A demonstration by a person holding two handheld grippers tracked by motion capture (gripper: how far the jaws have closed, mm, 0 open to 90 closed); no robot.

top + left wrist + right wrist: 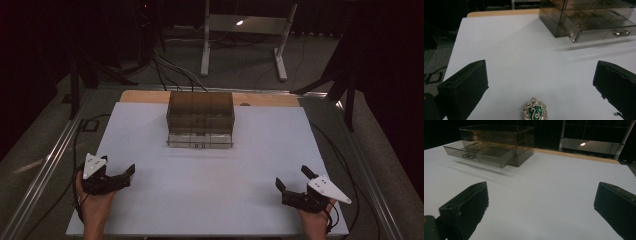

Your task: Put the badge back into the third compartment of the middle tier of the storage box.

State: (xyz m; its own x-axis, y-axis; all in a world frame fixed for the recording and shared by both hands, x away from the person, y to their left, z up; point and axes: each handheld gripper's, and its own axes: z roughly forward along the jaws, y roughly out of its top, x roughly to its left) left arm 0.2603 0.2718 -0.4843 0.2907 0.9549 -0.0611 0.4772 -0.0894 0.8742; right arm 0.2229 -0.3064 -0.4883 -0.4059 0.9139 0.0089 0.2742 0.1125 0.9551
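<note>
Nothing has been gripped yet. At the left, the left gripper is held wide open with a green-and-gold crest brooch lying untouched on the white table between its jaws. Farther back stands the smoked acrylic drawer box, bottom drawer pulled out. At the right, the right gripper is spread wide and empty.

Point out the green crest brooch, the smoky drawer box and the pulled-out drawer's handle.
green crest brooch (pixel 535 112), left gripper view, on its green enamel centre.
smoky drawer box (pixel 200 103), high view, on its top panel.
drawer handle (pixel 621 32), left gripper view, on the metal pull.
</note>
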